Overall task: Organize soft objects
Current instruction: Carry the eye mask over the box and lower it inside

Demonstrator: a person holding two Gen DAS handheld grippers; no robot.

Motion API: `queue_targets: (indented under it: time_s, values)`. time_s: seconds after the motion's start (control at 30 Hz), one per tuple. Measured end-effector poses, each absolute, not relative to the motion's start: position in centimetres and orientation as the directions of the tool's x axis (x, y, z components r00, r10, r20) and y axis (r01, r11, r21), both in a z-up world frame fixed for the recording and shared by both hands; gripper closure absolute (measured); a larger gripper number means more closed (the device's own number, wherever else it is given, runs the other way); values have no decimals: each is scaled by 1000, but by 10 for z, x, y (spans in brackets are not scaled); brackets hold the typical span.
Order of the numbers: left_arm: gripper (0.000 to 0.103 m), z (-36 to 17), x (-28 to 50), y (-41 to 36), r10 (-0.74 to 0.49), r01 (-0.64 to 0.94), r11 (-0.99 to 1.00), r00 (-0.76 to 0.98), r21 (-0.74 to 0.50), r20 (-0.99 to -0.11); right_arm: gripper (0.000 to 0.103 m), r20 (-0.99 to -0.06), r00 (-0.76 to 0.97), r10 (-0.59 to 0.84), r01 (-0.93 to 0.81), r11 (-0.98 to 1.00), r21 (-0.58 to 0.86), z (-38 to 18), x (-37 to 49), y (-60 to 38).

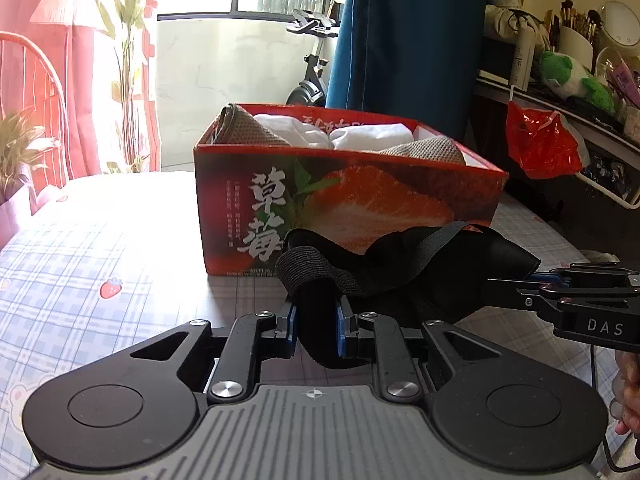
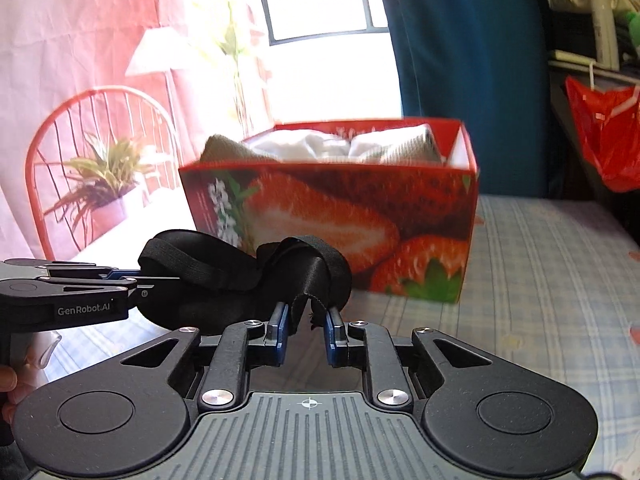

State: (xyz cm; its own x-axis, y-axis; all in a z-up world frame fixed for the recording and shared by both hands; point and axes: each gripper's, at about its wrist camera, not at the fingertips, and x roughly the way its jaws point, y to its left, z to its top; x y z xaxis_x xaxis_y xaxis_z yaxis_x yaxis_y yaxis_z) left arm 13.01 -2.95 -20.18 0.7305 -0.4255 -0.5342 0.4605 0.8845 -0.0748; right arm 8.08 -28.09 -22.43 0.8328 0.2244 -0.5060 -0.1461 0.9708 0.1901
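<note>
A black eye mask with an elastic strap (image 1: pixel 404 264) hangs between my two grippers, just in front of the red strawberry box (image 1: pixel 344 204). My left gripper (image 1: pixel 317 316) is shut on the mask's left end. My right gripper (image 2: pixel 306 320) is shut on the mask's right end (image 2: pixel 316 276); it also shows in the left wrist view (image 1: pixel 516 284). The left gripper shows at the left of the right wrist view (image 2: pixel 160 278). The box (image 2: pixel 332 216) holds rolled white cloths (image 1: pixel 304 130) and grey-brown knit rolls (image 1: pixel 248 128).
The table has a plaid cloth with strawberry prints (image 1: pixel 108 264). A red wire chair (image 2: pixel 96 152) and a potted plant (image 2: pixel 108 184) stand at the left. A red plastic bag (image 1: pixel 540 144) hangs from a cluttered shelf at the right. A blue curtain (image 1: pixel 408 40) hangs behind the box.
</note>
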Motion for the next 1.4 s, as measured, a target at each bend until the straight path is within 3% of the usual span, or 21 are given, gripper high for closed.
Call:
queue_targets:
  time_s: [0.47, 0.73, 1.2, 1.33, 1.4]
  values:
    - [83, -150, 152, -38, -459, 487, 871, 757, -67, -466, 89, -410, 888, 209, -160, 976, 150, -177, 94, -287]
    - [84, -109, 207, -64, -470, 510, 859, 764, -33, -442, 90, -360, 915, 181, -145, 982, 124, -146, 145, -302]
    - [82, -126, 315, -106, -411, 492, 870, 716, -8, -564, 88, -467, 880, 91, -71, 996, 59, -164, 261, -314]
    - [73, -138, 320, -109, -403, 499, 867, 705, 4, -584, 82, -517, 851, 86, -77, 996, 39, -175, 270, -318]
    - [63, -141, 317, -106, -382, 491, 871, 713, 29, -588, 73, -535, 841, 82, -81, 996, 25, -178, 269, -319]
